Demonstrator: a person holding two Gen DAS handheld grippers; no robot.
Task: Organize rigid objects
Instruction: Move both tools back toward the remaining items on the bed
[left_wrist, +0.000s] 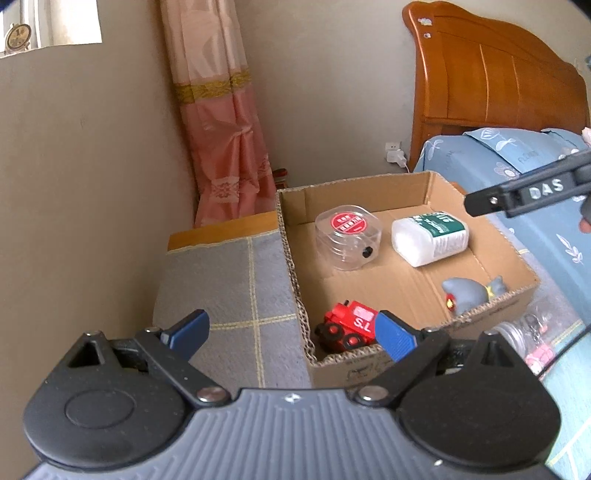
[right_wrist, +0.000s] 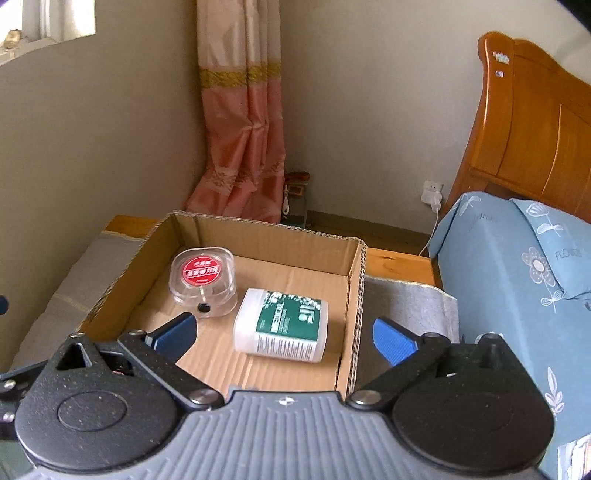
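Observation:
An open cardboard box (left_wrist: 291, 254) stands on a grey cloth. In it lie a clear round case with a red label (left_wrist: 349, 236), a white bottle with a green label (left_wrist: 430, 236), a red toy train (left_wrist: 345, 328) and a grey shark toy (left_wrist: 465, 295). My left gripper (left_wrist: 291, 332) is open and empty, above the box's near left corner. My right gripper (right_wrist: 286, 334) is open and empty, above the box (right_wrist: 354, 295), near the white bottle (right_wrist: 282, 325) and the clear case (right_wrist: 203, 282). The right gripper's finger shows at the left wrist view's right edge (left_wrist: 517, 195).
The grey checked cloth (left_wrist: 229, 280) covers a low wooden table. A bed with a blue cover (right_wrist: 517, 280) and a wooden headboard (right_wrist: 535, 129) stands on the right. A pink curtain (right_wrist: 240, 147) hangs in the corner. A clear jar (left_wrist: 524, 336) lies right of the box.

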